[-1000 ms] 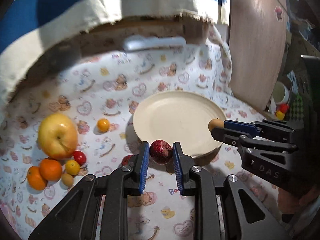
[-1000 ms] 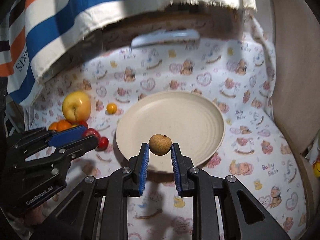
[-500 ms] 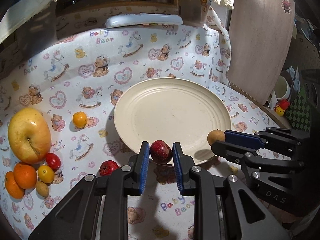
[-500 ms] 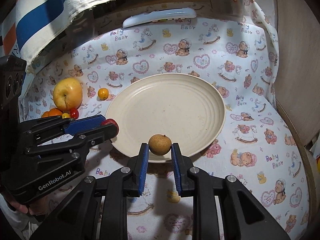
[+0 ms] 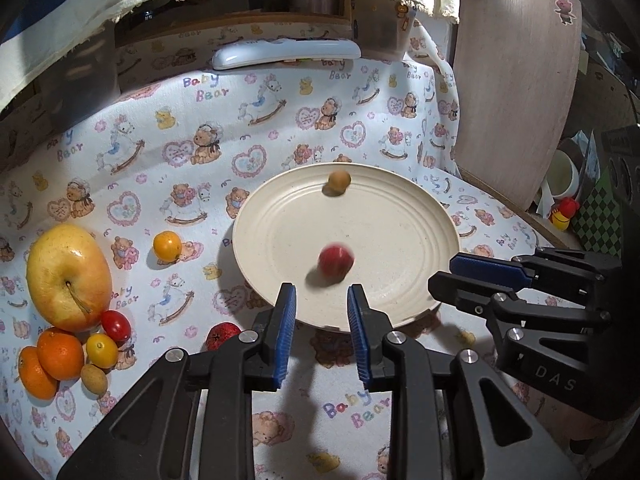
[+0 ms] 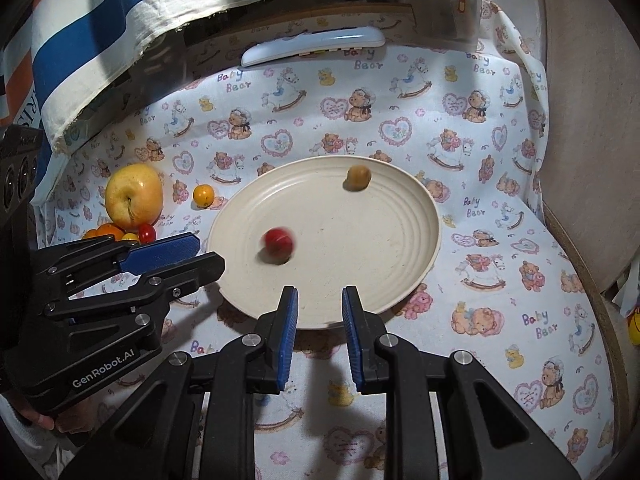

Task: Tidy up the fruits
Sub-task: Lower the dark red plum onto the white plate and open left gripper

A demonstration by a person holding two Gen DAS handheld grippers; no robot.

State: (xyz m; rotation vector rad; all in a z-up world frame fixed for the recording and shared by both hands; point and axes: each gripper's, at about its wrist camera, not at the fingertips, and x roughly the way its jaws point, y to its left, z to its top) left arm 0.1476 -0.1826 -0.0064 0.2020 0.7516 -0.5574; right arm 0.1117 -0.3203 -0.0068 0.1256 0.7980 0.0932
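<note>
Both my tools, left tool and right tool, are wide and holding nothing, so I'd wait for the blurry red fruit and the brown one at 12 o'clock to settle on the plate before grabbing from the pile at 9.

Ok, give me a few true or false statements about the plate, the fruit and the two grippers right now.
1. The left gripper grips the red fruit. False: its jaws are open and the fruit lies on the plate.
2. A small brown fruit lies near the plate's far rim. True.
3. The right gripper is open and holds nothing. True.
4. The yellow apple is on the plate. False: it rests on the cloth, left of the plate.
</note>
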